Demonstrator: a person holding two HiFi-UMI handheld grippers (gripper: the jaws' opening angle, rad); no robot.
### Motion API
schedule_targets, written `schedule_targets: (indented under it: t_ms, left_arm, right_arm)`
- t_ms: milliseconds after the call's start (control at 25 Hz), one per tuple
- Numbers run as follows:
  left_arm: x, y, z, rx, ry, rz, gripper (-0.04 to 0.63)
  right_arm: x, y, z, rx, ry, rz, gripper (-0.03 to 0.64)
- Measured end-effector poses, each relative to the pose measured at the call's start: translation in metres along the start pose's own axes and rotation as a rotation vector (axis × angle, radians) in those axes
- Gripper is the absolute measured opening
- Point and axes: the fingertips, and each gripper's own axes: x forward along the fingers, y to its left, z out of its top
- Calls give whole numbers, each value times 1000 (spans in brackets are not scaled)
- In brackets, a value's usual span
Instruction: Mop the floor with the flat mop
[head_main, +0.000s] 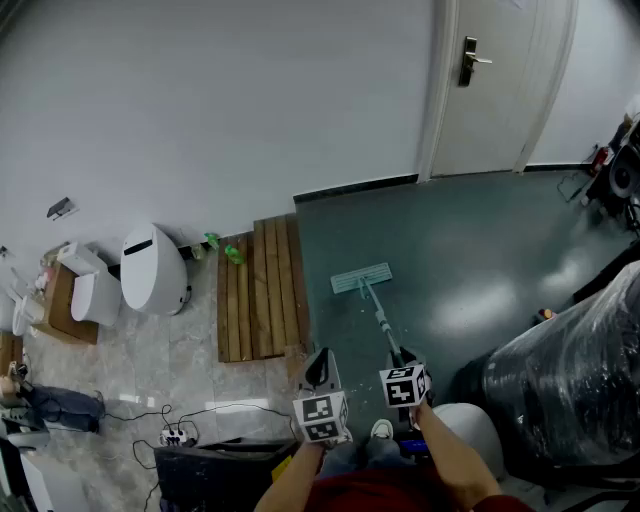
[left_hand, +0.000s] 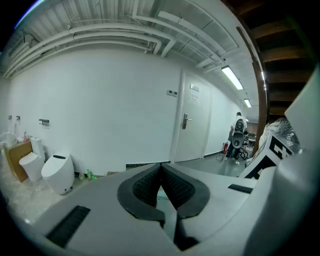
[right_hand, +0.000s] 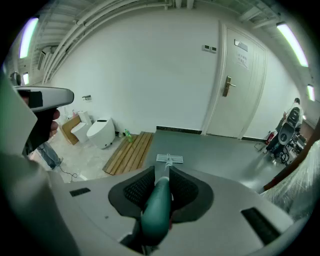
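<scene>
The flat mop lies with its pale head flat on the grey-green floor, just right of the wooden slats. Its handle slopes back toward me. My right gripper is shut on the handle's teal grip, which sits between the dark pads; the mop head shows beyond. My left gripper hovers just left of the handle, off the mop, its jaws shut with nothing between them.
A wooden slat platform lies left of the mop, a white toilet and boxes further left. Cables and a power strip lie near my feet. A plastic-wrapped bulk stands at right. A closed door is ahead.
</scene>
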Motion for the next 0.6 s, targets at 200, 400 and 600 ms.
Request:
schedule_targets:
  t_ms: [200, 400, 600]
  left_arm:
    - [1, -2, 5, 9, -5, 1, 15]
    - [2, -7, 6, 12, -4, 2, 15]
    - [5, -9, 5, 13, 2, 11, 15]
  right_arm:
    - [1, 0, 5, -7, -5, 6, 100]
    - [3, -2, 5, -21, 1, 9, 100]
    - [6, -6, 5, -12, -7, 6, 101]
